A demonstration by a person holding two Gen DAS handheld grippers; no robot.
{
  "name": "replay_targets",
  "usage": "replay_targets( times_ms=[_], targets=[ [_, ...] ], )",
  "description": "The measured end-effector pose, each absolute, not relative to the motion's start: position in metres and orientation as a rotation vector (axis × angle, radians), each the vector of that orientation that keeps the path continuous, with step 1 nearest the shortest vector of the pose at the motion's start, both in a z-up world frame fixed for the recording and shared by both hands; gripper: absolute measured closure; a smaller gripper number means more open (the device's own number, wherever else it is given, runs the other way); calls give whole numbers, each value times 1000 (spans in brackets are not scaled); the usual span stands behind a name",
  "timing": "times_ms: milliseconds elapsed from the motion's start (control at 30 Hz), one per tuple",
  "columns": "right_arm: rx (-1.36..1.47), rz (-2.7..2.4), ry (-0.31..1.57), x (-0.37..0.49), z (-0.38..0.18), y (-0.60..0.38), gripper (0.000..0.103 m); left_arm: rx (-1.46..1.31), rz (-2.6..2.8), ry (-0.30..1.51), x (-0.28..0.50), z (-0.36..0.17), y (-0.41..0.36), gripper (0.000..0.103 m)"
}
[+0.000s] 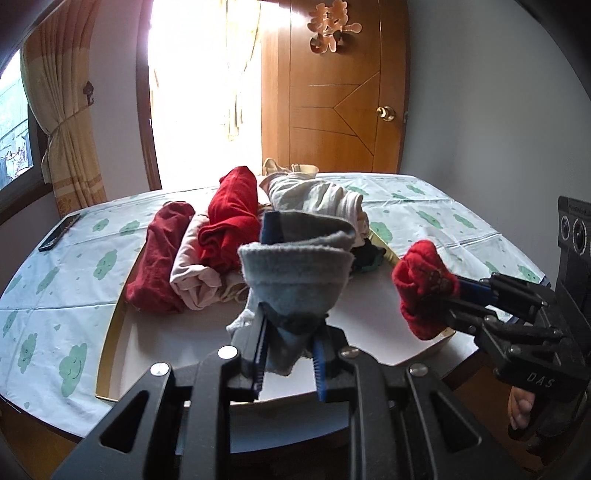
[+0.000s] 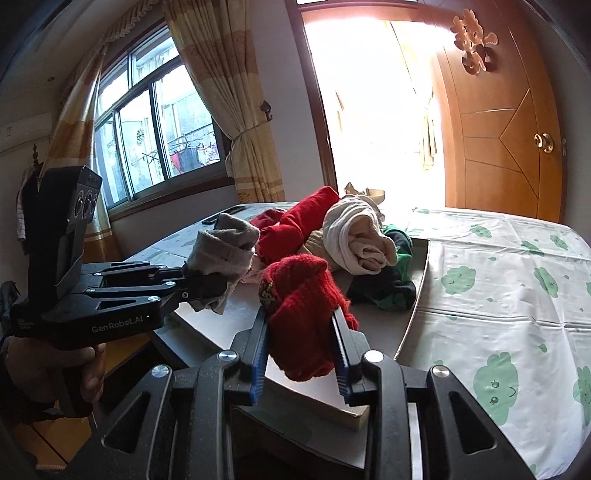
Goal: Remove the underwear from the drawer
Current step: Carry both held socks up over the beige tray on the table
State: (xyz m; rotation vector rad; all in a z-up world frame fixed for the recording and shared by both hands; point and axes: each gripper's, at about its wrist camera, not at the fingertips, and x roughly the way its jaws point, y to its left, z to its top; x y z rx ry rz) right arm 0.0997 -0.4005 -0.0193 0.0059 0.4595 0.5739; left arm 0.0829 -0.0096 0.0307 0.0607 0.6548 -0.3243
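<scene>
Bed (image 2: 498, 280) fills the middle of the room, covered by a white sheet printed with green cloud faces. Behind the bed: wooden door (image 1: 332, 110), orange-brown, brass knob (image 1: 386, 113), carved ornament (image 1: 332, 27) near the door's top. Left of the door, an open doorway (image 2: 369, 110), blown out by strong daylight. Further left of the door, a hook (image 2: 266, 109) on the white wall, then a yellow patterned curtain (image 2: 236, 110), tied back, and a sliding window (image 2: 155, 129) in a dark frame; laundry hangs outside it. Wall right of the door is plain grey-white. A dark phone (image 1: 59, 232) lies on the bed's left edge. Wooden floor (image 2: 55, 435) shows below the bed.
</scene>
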Motion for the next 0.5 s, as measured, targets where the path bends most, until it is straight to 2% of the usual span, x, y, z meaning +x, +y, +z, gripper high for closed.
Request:
replay_targets(
  times_ms=[500],
  targets=[
    [-30, 483, 581, 139, -31, -395, 69, 30, -345, 833, 124, 8, -29, 84]
  ],
)
